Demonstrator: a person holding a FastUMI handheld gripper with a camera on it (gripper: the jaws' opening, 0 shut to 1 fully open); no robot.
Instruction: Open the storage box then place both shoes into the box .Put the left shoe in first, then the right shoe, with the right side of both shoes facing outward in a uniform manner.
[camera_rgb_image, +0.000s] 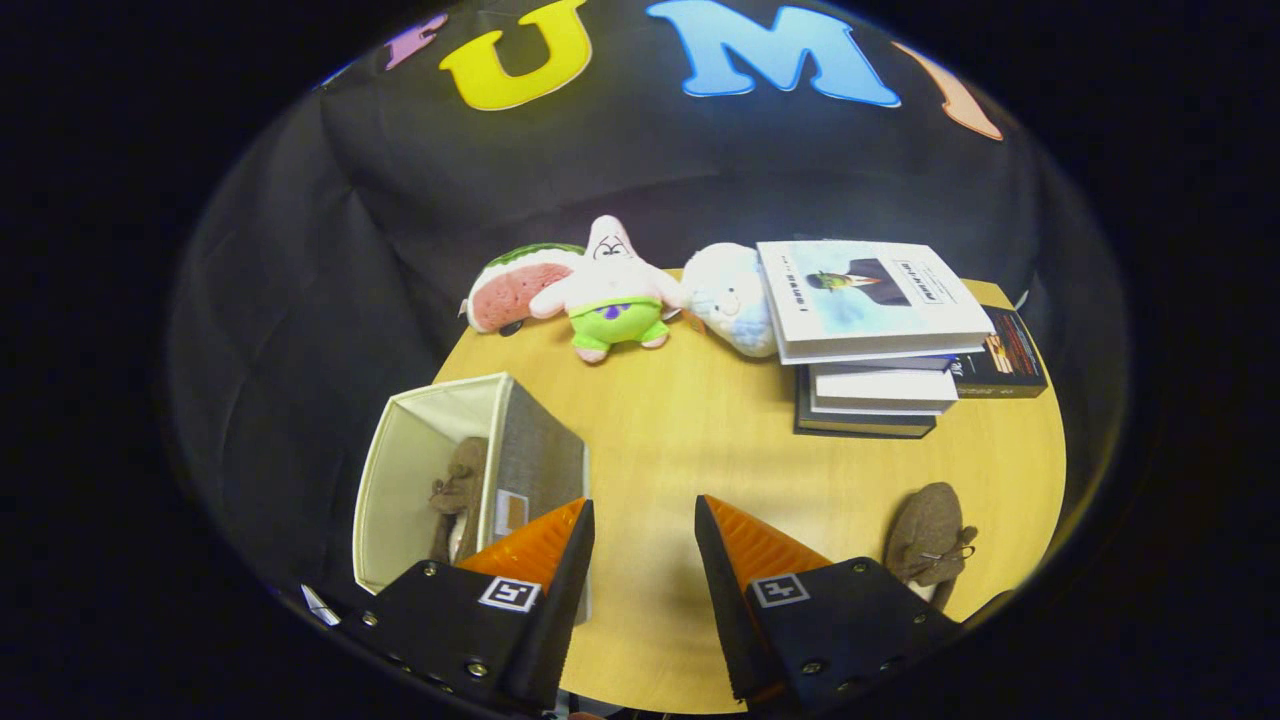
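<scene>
An open fabric storage box (530, 450), grey outside and cream inside, stands on the round wooden table (690, 430) just ahead of my left finger. One brown shoe (458, 490) stands inside it against the right wall. A second brown shoe (930, 540) lies on the table just to the right of my right finger. My gripper (645, 515) is open above the table, with only bare tabletop between its fingers.
Along the table's far edge sit a watermelon-slice plush (515, 285), a pink star plush (612, 290) and a white plush (730, 295). A stack of books (875, 335) fills the far right, with another book (1005, 360) beside it.
</scene>
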